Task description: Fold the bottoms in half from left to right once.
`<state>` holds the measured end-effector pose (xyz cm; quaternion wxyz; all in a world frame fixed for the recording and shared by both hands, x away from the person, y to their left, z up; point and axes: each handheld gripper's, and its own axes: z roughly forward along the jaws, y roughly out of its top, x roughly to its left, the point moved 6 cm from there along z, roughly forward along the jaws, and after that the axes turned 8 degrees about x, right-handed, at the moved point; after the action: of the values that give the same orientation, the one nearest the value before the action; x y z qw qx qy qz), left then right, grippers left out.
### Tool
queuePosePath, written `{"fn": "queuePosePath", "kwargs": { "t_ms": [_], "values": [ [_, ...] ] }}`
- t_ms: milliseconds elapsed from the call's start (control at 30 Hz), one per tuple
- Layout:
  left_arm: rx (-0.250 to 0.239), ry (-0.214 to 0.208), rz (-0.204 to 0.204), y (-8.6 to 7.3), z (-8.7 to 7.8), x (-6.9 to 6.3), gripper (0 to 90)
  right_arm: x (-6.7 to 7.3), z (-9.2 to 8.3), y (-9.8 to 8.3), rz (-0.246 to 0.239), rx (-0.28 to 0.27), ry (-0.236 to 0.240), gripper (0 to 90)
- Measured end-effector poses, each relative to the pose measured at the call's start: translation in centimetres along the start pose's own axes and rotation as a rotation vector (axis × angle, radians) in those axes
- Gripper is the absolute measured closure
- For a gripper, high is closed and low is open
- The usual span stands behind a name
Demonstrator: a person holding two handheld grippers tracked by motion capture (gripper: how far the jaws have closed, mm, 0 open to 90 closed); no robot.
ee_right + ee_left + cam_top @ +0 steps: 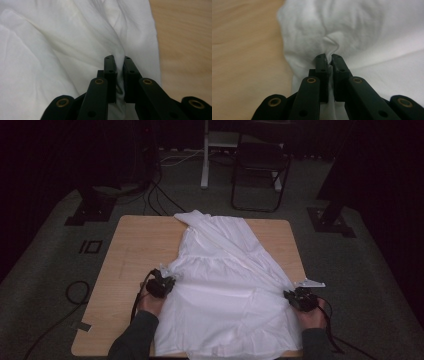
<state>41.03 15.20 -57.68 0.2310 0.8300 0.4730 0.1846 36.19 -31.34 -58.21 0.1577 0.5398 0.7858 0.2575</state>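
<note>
High view: white garment (225,285) spread flat on counter (135,250). Left hand-held gripper (165,282) pinches its left edge; right hand-held gripper (295,296) pinches its right edge.

No legible txt (anywhere)

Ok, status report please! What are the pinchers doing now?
Left gripper shut on white garment. Right gripper shut on its other side. Garment spread over wooden table. Nothing blocking.
</note>
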Motion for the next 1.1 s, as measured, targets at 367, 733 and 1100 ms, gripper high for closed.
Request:
{"fn": "queuePosePath", "kwargs": {
  "t_ms": [367,733,1100],
  "values": [
    [0.001,0.088,-0.158,4.4,2.7,7.5,69.6,1.3,5.0,7.5,-0.027,0.021,-0.032,70.7],
    [-0.089,0.036,-0.106,-0.2,-4.6,5.9,53.0,7.8,3.0,12.4,-0.117,-0.096,0.104,51.4],
    [0.014,-0.148,-0.111,-7.7,-5.1,1.5,49.8,10.0,7.0,11.1,-0.093,0.051,0.210,83.6]
  ]
}}
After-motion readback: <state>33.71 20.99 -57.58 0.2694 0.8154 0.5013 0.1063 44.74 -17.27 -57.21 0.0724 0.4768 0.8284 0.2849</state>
